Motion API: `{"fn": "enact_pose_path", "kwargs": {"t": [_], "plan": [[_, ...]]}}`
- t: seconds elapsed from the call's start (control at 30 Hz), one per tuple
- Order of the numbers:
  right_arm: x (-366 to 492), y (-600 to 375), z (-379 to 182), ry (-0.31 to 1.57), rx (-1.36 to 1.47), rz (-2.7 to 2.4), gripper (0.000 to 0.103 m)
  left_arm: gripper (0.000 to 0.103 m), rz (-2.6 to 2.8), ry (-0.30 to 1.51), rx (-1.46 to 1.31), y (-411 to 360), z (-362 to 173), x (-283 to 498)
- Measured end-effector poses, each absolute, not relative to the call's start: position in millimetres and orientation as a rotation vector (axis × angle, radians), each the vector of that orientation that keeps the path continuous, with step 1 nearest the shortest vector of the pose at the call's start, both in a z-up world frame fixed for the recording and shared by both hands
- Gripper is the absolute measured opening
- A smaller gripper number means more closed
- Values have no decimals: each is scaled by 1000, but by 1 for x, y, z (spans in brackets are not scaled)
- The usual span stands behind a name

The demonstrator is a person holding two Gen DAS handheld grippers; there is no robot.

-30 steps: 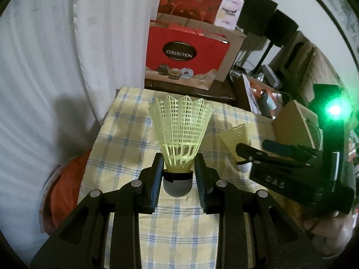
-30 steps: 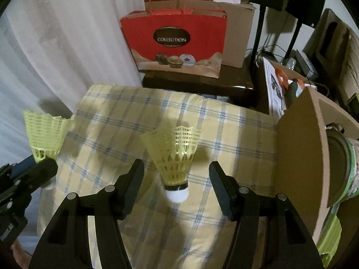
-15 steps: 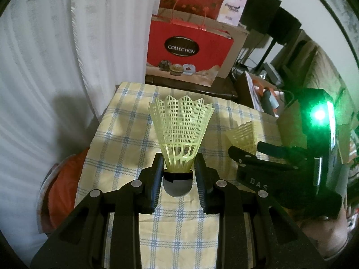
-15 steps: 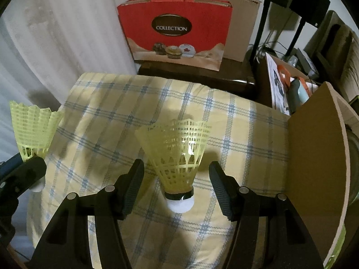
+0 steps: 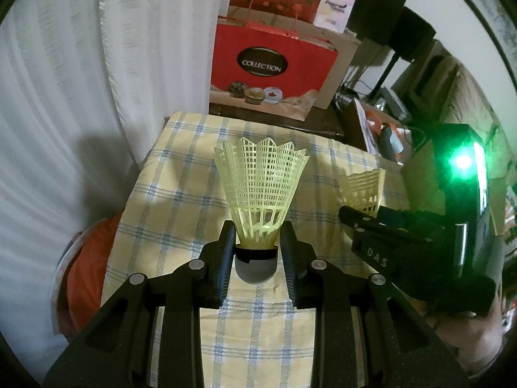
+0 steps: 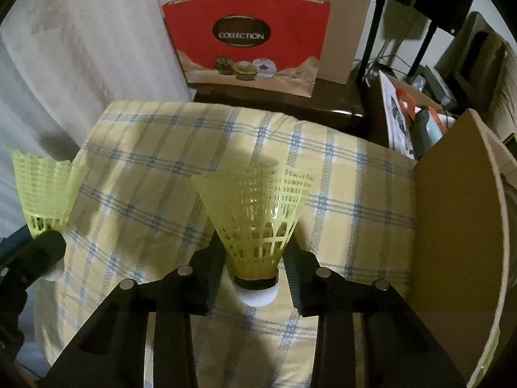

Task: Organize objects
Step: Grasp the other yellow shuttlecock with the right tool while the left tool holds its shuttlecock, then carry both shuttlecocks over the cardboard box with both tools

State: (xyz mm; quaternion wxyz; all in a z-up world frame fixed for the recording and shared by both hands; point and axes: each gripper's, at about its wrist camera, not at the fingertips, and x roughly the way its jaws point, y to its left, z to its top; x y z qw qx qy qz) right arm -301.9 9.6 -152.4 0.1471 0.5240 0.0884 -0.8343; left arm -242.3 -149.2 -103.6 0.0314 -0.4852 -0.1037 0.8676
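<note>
2 yellow plastic shuttlecocks stand skirt-up over a checked tablecloth (image 6: 339, 174), each caught at its base by a hand-held set of tongs. The left gripper (image 5: 257, 252) is clamped on the dark band above the cork of the first shuttlecock (image 5: 260, 187), holding it upright above the cloth. The right gripper (image 6: 255, 274) has just been closing, and its pads now press the base of the second shuttlecock (image 6: 253, 213), just above the white cork. The risk from here is judged to lie in that fresh right-hand grip: the pads meet the narrow collar where the mesh skirt begins, so a hard squeeze could crush the thin ribs, while a loose one could let the rounded cork pivot and the shuttlecock tip or drop to the cloth when lifted. With both held side by side, the wide skirts could also snag if the hands draw together, and the cardboard box (image 6: 452, 226) at the right edge stands near enough to catch a skirt. Compared with 1 second ago, the right tongs stood well apart around a shuttlecock on the cloth; the left grip looks unchanged.
</note>
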Motion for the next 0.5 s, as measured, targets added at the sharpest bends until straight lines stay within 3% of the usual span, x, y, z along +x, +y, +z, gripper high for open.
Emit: {"fn": "enact_pose_path", "kwargs": {"t": [0.5], "plan": [[-264,29,-93,206,1330,-2495,34,26,2700,-303,-1439,-129,-79,-230]]}}
